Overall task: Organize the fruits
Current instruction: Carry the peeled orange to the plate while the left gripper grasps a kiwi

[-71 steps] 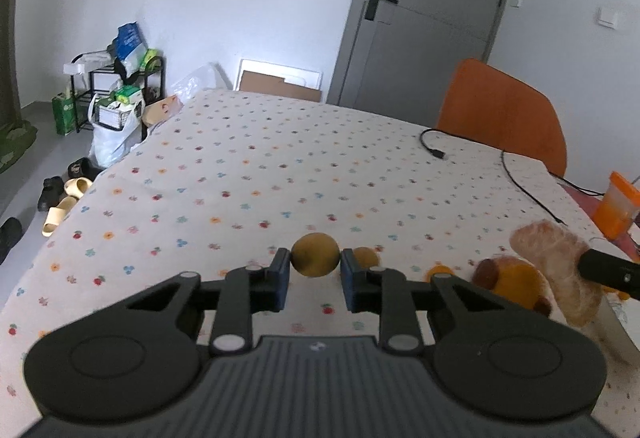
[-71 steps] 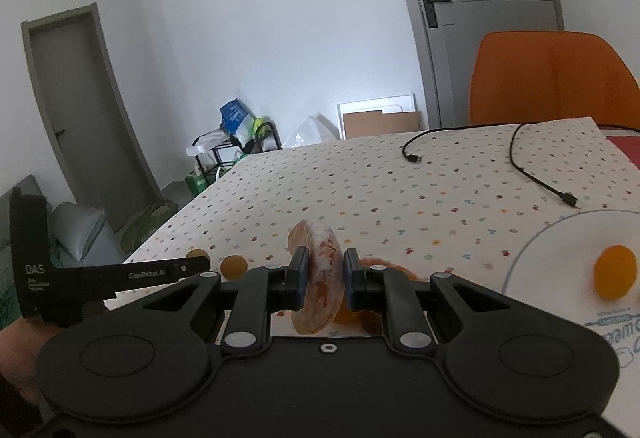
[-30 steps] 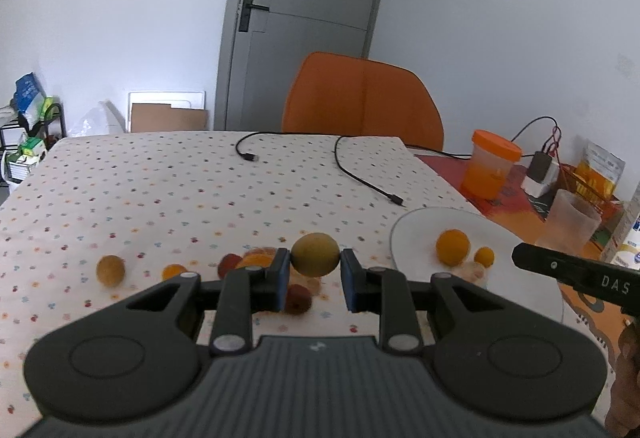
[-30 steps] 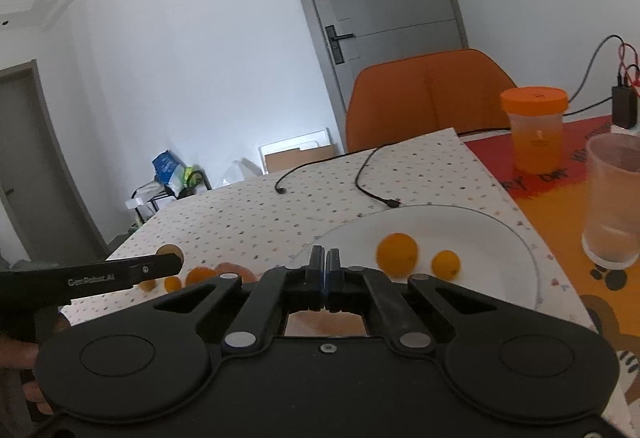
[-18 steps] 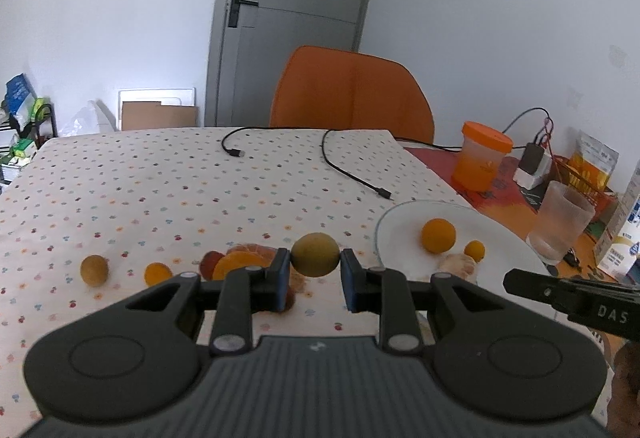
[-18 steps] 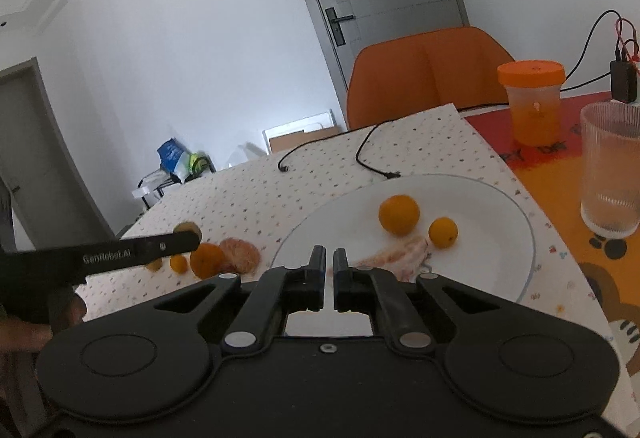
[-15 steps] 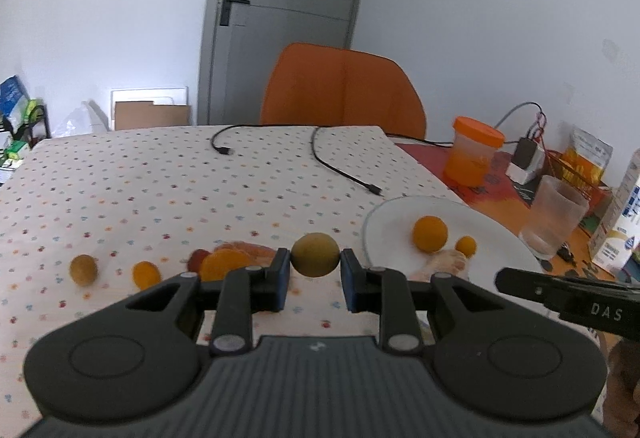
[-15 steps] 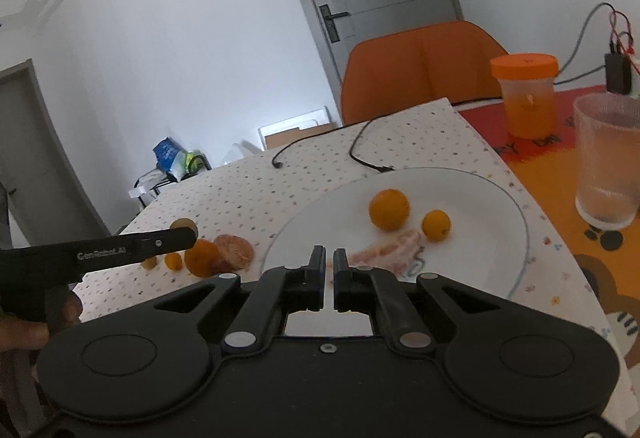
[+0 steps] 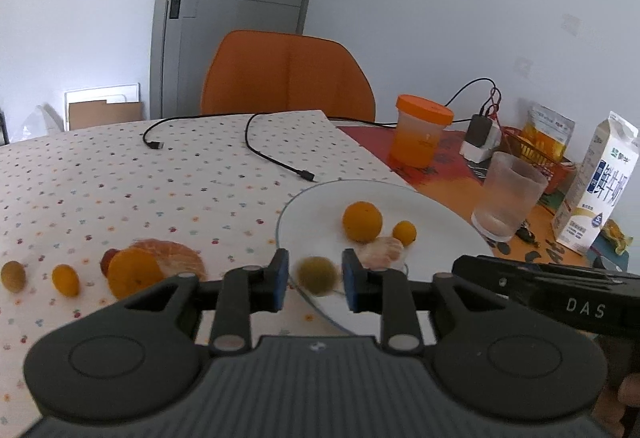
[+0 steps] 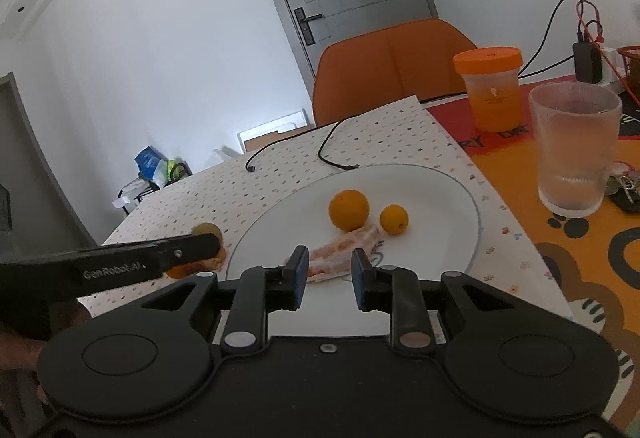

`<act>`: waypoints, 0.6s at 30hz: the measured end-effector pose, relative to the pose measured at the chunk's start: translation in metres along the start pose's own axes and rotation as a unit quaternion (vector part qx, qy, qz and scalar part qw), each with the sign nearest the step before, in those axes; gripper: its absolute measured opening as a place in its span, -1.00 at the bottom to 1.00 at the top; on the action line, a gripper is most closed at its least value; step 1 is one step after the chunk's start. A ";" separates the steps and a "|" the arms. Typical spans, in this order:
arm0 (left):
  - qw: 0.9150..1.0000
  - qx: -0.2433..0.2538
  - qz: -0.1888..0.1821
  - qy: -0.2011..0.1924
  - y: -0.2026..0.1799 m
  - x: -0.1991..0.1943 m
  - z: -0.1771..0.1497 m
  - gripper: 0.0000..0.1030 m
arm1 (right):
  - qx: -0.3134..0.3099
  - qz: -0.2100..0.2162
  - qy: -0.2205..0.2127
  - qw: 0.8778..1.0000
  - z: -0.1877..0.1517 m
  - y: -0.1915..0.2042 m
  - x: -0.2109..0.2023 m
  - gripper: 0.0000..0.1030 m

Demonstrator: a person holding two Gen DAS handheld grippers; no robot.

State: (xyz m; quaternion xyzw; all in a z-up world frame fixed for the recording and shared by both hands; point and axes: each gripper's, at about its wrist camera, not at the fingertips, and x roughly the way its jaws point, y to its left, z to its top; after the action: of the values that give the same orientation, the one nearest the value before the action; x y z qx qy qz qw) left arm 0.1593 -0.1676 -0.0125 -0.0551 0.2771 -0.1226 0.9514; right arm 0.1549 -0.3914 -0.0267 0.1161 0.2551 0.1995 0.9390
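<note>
Nearest us, our left gripper (image 9: 313, 284) has its blue-padded jaws opening around a small round greenish-yellow fruit (image 9: 317, 275), which looks blurred and sits between the pads with slight gaps on both sides, over the near rim of the round white ceramic plate (image 9: 436, 206). We judge this as the release step: the fruit is being let go onto the plate.

Our right gripper (image 10: 329, 279) is also opening, with nothing between its jaws; just beyond them lies a pale peeled citrus segment (image 10: 346, 252) on the plate. Farther back on the plate rest a large round orange (image 10: 348, 210) and a small orange kumquat (image 10: 394, 219).

To the left, off the plate on the dotted white tablecloth (image 9: 120, 178), wait a peeled mandarin (image 9: 176, 258), an orange fruit (image 9: 134, 272) and two small round fruits (image 9: 64, 280). Next, we judge, the left gripper should draw clear and reach for those.
</note>
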 end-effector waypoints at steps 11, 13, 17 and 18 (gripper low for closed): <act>0.998 -0.027 0.048 -0.004 0.034 -0.018 0.001 0.07 | 0.000 0.007 0.001 1.000 0.000 0.002 0.003 -0.32; 0.998 -0.030 0.059 -0.010 0.042 -0.024 0.001 0.22 | -0.002 0.010 0.001 1.000 0.000 0.005 0.004 -0.27; 0.996 -0.036 0.079 -0.017 0.056 -0.034 -0.001 0.53 | -0.008 0.014 0.003 1.000 0.000 0.013 0.007 -0.08; 0.996 -0.038 0.084 -0.020 0.059 -0.037 -0.002 0.57 | -0.009 0.015 0.004 1.000 0.001 0.015 0.008 -0.01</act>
State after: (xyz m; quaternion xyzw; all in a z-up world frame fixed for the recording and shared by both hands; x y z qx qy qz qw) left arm 0.1400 -0.1008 -0.0055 -0.0702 0.2665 -0.0300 0.9608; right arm 0.1564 -0.3744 -0.0247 0.1106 0.2548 0.2165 0.9359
